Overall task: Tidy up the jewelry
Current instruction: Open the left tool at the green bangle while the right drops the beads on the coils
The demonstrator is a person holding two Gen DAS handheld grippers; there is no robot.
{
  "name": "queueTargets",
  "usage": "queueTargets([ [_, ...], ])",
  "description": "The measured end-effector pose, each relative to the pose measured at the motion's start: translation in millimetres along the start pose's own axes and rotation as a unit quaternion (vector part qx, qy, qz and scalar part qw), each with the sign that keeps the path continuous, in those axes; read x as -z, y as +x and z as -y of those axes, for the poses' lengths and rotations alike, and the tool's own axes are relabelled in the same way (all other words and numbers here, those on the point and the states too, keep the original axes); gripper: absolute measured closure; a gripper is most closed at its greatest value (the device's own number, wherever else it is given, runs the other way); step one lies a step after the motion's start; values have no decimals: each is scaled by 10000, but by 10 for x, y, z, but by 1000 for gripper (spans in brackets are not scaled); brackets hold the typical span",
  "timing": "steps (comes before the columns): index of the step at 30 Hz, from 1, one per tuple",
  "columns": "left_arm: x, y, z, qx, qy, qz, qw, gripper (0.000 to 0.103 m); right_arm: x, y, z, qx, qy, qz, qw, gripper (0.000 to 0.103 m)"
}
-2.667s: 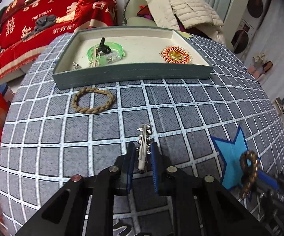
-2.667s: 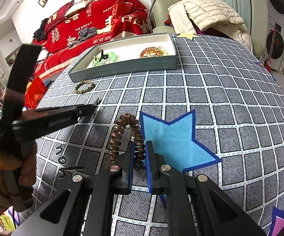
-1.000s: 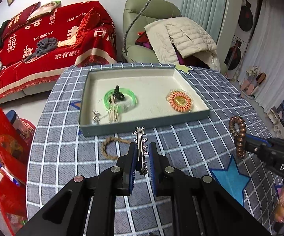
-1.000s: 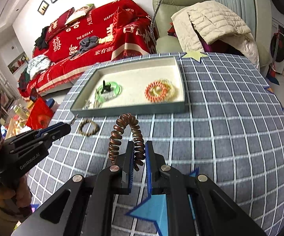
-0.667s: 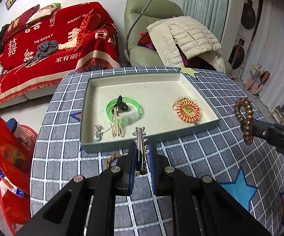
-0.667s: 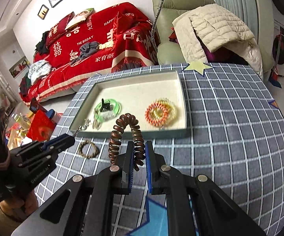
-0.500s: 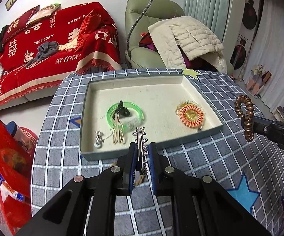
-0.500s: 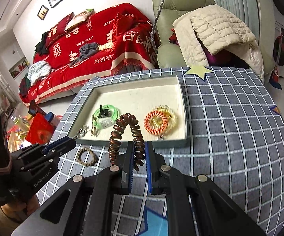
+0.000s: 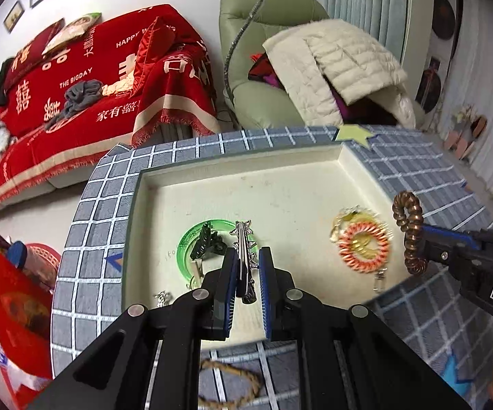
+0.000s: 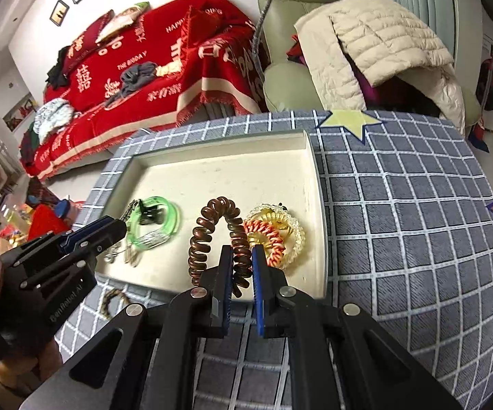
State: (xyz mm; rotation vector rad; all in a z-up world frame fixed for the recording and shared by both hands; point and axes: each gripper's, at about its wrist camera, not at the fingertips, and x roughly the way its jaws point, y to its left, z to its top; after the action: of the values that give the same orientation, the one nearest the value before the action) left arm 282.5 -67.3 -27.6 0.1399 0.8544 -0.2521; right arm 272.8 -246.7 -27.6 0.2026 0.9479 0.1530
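Even indoor light, strong fisheye bending and dark corners, slight motion blur.

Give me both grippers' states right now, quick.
Left gripper: shut on the silver hair clip.
Right gripper: shut on the brown coil hair tie.

Tray [image 9: 133,225] on table [image 10: 417,239], bangle [image 9: 186,239] inside left, coil ties [image 9: 362,246] right, braided loop [image 9: 232,389] seemingly before tray

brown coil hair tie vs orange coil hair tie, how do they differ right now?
The brown coil hair tie is pinched upright in the right gripper above the tray; the orange coil hair tie lies flat inside it. Brown is squeezed narrow, orange is round. Both are spiral cord loops.
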Motion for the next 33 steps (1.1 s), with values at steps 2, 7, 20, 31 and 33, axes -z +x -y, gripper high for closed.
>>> queueTargets([
  [2,23,111,15,-21,13,-102,9999,69,-4,113,16,49,10,-69,10000,91],
  [7,82,288,28,-151,66,-260,9995,69,-2,302,45,223,-41,-144,9996,91],
  [20,122,331,73,-567,266,-158,9979,69,-2,424,12,407,-148,-220,9988,64],
  [31,79,35,-120,-513,-210,277,9981,68,-9,42,38,314,58,337,9989,46],
  [33,92,3,-151,-483,-285,292,9980,68,16,-9,31,292,90,398,9987,46],
])
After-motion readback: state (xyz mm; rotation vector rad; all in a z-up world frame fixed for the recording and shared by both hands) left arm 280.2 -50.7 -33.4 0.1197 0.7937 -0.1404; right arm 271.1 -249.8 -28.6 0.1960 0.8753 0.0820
